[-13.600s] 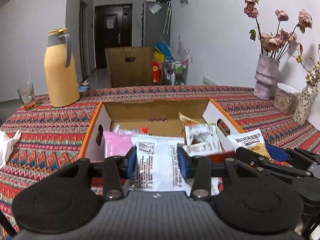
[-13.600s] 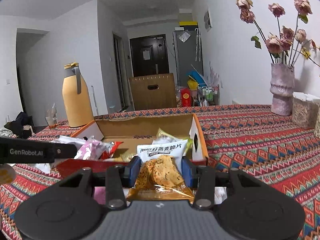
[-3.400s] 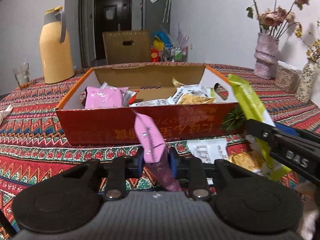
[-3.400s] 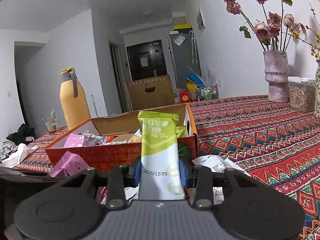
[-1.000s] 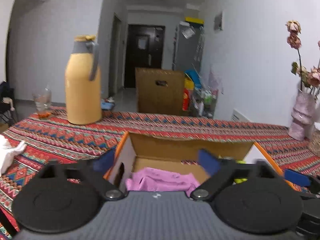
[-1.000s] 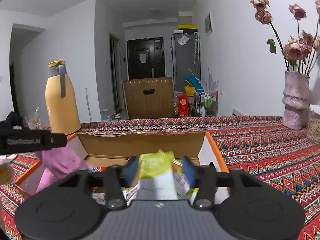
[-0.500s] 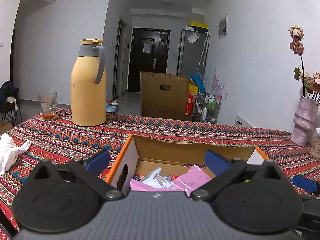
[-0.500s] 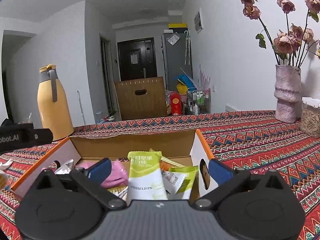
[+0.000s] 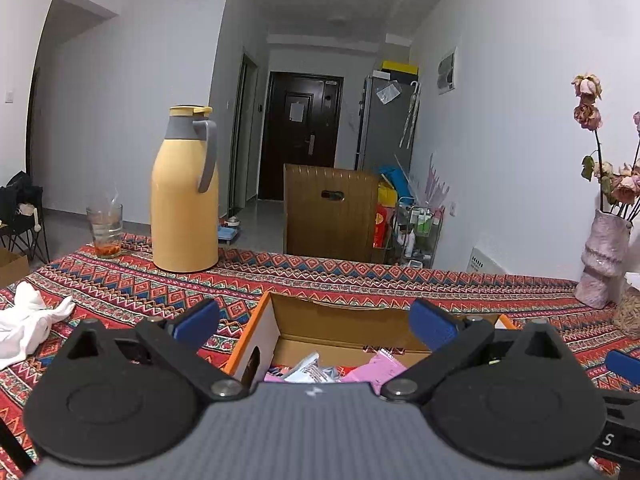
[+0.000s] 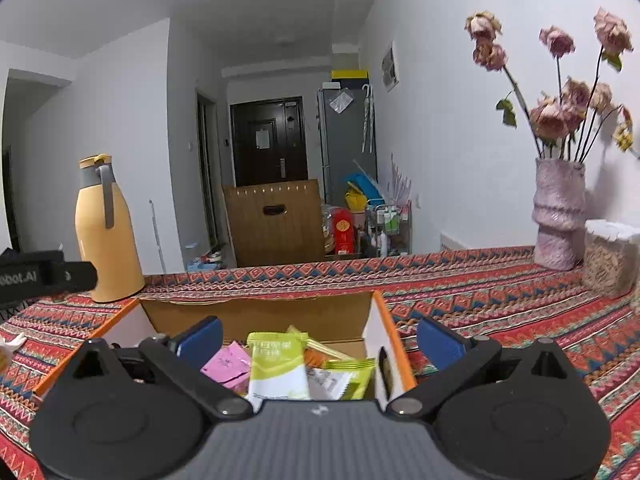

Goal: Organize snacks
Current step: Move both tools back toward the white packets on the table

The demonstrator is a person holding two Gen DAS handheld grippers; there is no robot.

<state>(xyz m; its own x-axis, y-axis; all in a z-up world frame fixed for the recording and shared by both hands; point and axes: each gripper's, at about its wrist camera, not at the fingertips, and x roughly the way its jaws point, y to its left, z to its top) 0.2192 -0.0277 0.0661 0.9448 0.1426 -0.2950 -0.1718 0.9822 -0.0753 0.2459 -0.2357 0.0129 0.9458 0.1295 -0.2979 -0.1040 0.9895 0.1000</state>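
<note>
Left claw: your left claw stands wide open above the near end of the box, with nothing between its blue pads.
Right claw: your right claw has just been opening and now gapes wide, empty, over the box.
Snacks: the green packet lies inside the box, leaning up at its near side; a pink packet lies just left of it, also inside.
Box: it sits on your patterned counter.
Jug: the yellow jug stands beyond the box, to its left.
Vase: the vase stands well to the right of the box.
</note>
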